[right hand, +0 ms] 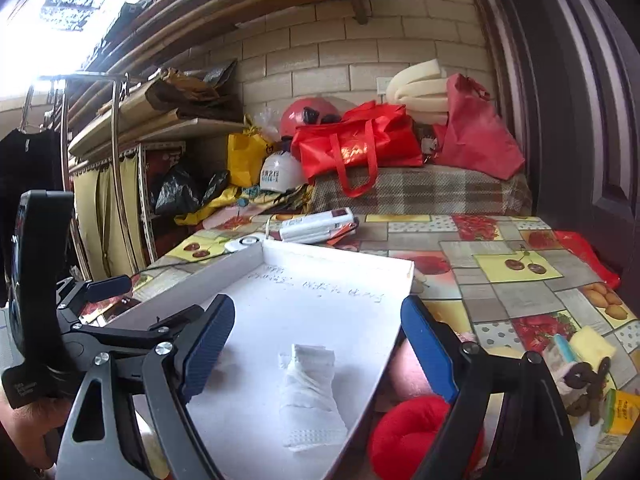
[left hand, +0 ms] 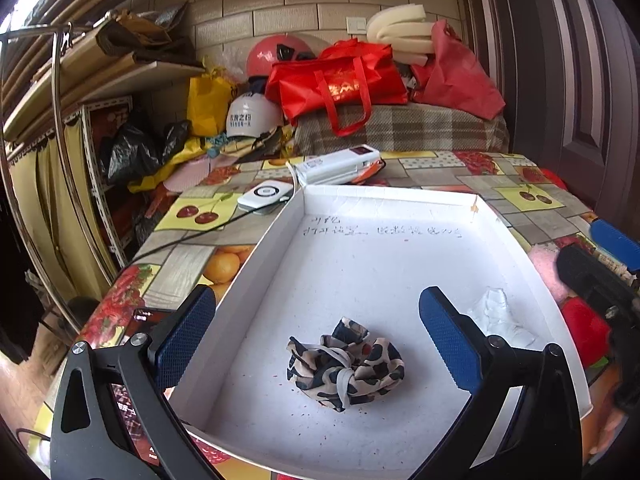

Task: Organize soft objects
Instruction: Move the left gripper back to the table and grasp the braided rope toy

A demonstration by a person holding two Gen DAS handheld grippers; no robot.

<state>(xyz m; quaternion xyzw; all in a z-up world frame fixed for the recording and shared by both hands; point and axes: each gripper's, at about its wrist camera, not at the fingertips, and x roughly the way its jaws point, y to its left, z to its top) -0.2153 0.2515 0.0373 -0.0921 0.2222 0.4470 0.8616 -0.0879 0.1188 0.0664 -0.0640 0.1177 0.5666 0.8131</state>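
Note:
A shallow white tray with handwriting on its floor lies on the fruit-print tablecloth. A leopard-print fabric scrunchie rests loose on the tray floor, just below and between the blue pads of my left gripper, which stands wide open and touches nothing. A crumpled white cloth lies near the tray's right wall. In the right wrist view this white cloth lies free on the tray, below my right gripper, which is open and apart from it.
A red plush item and a pink one lie right of the tray. A yellow sponge and a brown scrunchie lie farther right. Behind the tray are a white power bank, a cable and a phone. Bags and helmets crowd the back.

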